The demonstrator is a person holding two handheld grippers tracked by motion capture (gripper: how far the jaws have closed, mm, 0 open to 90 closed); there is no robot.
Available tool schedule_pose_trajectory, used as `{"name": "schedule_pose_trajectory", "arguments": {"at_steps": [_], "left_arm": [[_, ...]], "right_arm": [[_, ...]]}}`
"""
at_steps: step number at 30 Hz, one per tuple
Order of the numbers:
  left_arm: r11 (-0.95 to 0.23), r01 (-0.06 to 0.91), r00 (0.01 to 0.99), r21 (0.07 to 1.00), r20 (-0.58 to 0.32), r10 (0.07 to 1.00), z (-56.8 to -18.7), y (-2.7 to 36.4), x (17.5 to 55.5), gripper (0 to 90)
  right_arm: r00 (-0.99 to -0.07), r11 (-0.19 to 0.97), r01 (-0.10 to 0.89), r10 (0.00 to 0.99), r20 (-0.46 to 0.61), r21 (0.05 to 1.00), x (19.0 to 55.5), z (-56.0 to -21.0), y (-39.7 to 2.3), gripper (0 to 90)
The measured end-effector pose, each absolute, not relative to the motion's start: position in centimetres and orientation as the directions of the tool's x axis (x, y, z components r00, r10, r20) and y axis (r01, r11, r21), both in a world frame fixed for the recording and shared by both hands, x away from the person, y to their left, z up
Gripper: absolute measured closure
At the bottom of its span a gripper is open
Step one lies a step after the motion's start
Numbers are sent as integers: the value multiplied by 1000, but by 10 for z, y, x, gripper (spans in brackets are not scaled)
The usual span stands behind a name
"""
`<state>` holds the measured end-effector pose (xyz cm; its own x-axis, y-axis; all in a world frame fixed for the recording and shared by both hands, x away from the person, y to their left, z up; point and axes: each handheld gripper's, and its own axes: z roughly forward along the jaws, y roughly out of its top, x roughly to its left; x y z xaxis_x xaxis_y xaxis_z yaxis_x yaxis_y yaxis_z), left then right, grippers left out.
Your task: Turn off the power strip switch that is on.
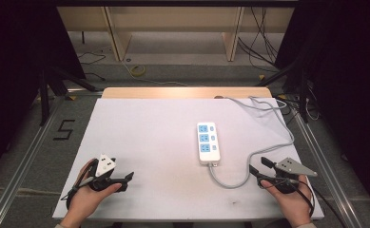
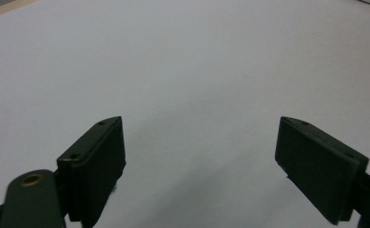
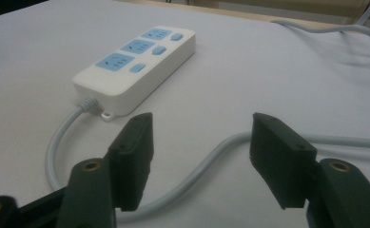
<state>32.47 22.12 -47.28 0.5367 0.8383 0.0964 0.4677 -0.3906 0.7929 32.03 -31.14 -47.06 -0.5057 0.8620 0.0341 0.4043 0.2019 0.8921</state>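
Nearby, both grippers [image 1: 127, 177] [image 1: 260, 167] released, pwr strip [image 1: 208, 142] & cable [image 1: 230, 183] by right one.

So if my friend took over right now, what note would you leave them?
Left gripper: open, holding nothing, low over the white table at the near left.
Right gripper: open, holding nothing, at the near right, jaws standing over the grey cable.
Power strip: lies flat right of the table's middle, nothing plugged into its three blue sockets; its cable loops toward the right gripper, then runs off the far edge.
Done: nothing grasped yet.
Left: probably grasping the cable or strip.
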Motion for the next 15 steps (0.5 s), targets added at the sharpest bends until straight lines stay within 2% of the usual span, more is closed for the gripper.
{"name": "schedule_pose_trajectory", "arguments": {"at_steps": [3, 8, 10, 15], "left_arm": [[-394, 469, 538, 791, 98, 837, -473, 221, 325, 173], [-391, 469, 539, 792, 94, 837, -474, 220, 324, 175], [-390, 468, 538, 793, 95, 837, -473, 220, 324, 177], [-396, 470, 541, 789, 97, 835, -473, 219, 324, 180]], "right_arm": [[-509, 214, 412, 860, 29, 886, 320, -470, -311, 551], [-499, 248, 440, 867, 5, 863, 319, -468, -309, 810], [-495, 263, 452, 869, -6, 852, 319, -467, -307, 882], [-492, 277, 467, 871, -14, 840, 322, -463, -304, 900]]}}
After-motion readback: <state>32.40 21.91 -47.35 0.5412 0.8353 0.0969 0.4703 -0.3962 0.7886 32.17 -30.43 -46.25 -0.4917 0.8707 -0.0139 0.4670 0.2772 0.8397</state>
